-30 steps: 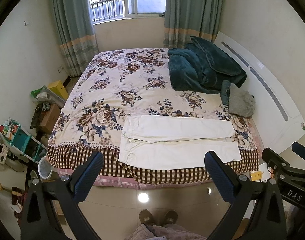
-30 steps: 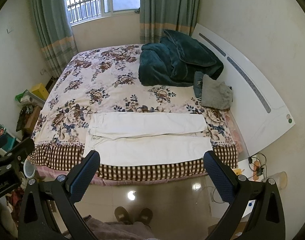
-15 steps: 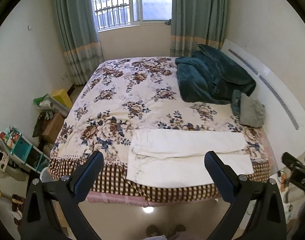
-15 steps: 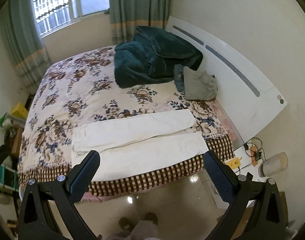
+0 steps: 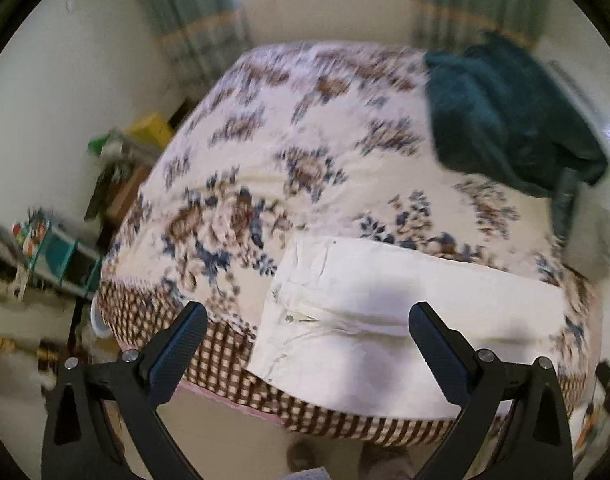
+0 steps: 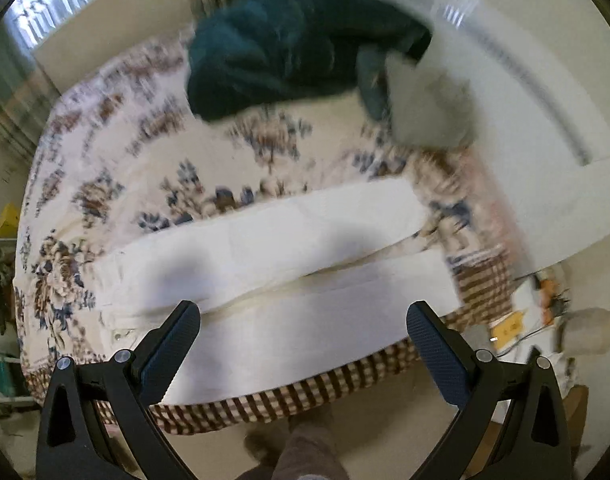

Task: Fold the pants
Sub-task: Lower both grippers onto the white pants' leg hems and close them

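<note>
White pants (image 5: 385, 320) lie flat along the near edge of the bed, waistband to the left, legs running right; they also show in the right wrist view (image 6: 289, 304). My left gripper (image 5: 309, 348) is open and empty, above the waist end of the pants. My right gripper (image 6: 303, 344) is open and empty, above the near leg toward its middle. Neither touches the cloth. Both views are blurred by motion.
The floral bedspread (image 5: 305, 128) has a checked border (image 6: 345, 384). A dark green blanket (image 6: 289, 36) and a grey cushion (image 6: 429, 108) lie near the white headboard (image 6: 545, 152). Boxes and shelves (image 5: 57, 248) crowd the floor at left. A nightstand with cables (image 6: 545, 312) is right.
Both grippers have moved forward and down toward the bed; the pants fill much more of each view. The pants have not moved. Both jaws stay open.
</note>
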A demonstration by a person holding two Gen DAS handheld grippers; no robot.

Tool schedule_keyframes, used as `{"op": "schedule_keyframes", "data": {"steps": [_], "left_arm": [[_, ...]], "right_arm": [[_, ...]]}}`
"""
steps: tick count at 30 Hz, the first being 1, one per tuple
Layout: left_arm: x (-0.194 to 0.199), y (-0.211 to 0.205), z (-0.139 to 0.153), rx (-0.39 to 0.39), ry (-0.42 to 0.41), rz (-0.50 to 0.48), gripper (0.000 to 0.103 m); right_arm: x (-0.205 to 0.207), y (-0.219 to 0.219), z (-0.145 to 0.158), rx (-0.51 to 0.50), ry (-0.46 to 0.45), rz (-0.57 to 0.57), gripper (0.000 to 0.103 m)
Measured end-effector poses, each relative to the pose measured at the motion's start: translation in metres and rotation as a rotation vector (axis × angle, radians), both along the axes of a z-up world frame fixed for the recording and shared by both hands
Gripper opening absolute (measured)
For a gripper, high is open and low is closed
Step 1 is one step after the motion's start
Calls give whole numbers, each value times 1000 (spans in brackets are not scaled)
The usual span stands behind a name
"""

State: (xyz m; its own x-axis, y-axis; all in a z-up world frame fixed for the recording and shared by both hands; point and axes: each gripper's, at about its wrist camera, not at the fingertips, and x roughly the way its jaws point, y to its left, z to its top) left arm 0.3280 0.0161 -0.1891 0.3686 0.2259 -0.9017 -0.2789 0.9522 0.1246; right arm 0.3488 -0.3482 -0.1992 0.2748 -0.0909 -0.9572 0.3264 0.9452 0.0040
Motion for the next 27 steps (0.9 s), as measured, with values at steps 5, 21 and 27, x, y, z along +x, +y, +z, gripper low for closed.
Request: {"op": "schedule_keyframes", "data": {"steps": [5,21,27], "left_arm": [[97,-2,-101,-119,204,184,103],[285,25,-391,-209,588,562,103],[268,41,-422,-183,636,587,93]], "right_arm": [[122,-67,-124,85,153,-95,103],[271,-229,-400,168,414,-583,103],[278,-246,-444,185,496,-649,99]]}}
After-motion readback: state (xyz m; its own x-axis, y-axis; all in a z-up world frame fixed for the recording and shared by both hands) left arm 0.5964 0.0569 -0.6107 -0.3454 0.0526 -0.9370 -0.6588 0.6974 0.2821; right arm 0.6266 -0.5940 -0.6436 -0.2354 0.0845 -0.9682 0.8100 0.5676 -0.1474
